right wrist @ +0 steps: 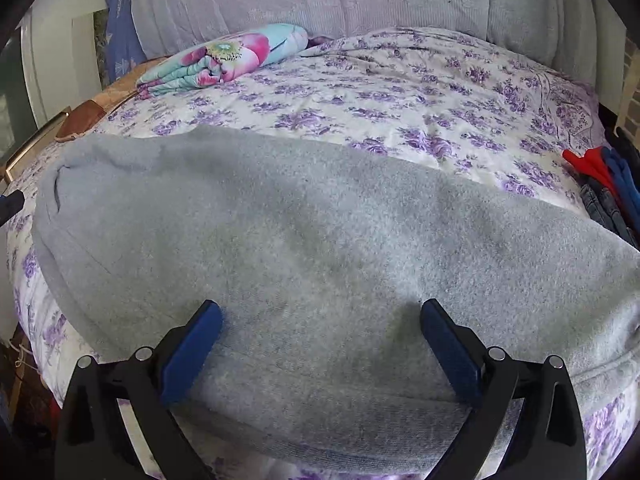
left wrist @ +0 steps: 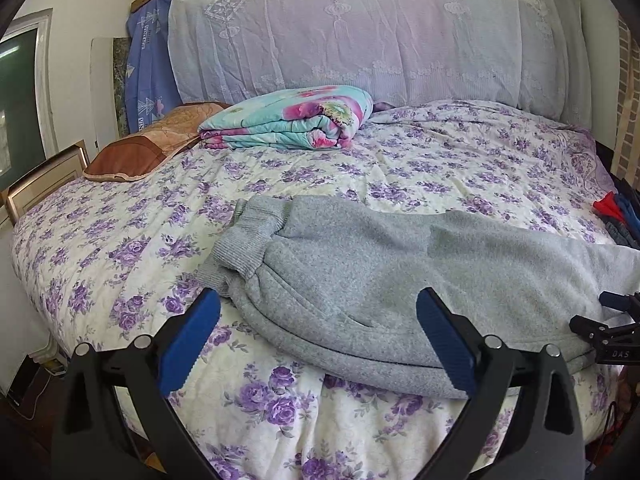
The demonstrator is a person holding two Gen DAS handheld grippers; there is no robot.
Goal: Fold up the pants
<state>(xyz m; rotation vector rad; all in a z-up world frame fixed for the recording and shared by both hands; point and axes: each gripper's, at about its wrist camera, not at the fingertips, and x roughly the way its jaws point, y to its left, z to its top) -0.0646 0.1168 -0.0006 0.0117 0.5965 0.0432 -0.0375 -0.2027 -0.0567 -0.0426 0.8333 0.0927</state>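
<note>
Grey sweatpants (left wrist: 400, 264) lie across the near part of the bed, legs doubled over, with the ribbed cuffs (left wrist: 248, 236) at the left. My left gripper (left wrist: 318, 304) is open just above the near folded edge by the cuffs, holding nothing. In the right wrist view the pants (right wrist: 320, 220) fill the middle. My right gripper (right wrist: 320, 312) is open over the pants near their front edge, empty. Its black body also shows at the right edge of the left wrist view (left wrist: 616, 328).
The bed has a white sheet with purple flowers (left wrist: 440, 160). A folded floral quilt (left wrist: 288, 120) and a brown pillow (left wrist: 148, 144) lie at the back left. Folded red and blue clothes (right wrist: 604, 184) sit at the right edge. A lace-covered headboard (left wrist: 360, 32) stands behind.
</note>
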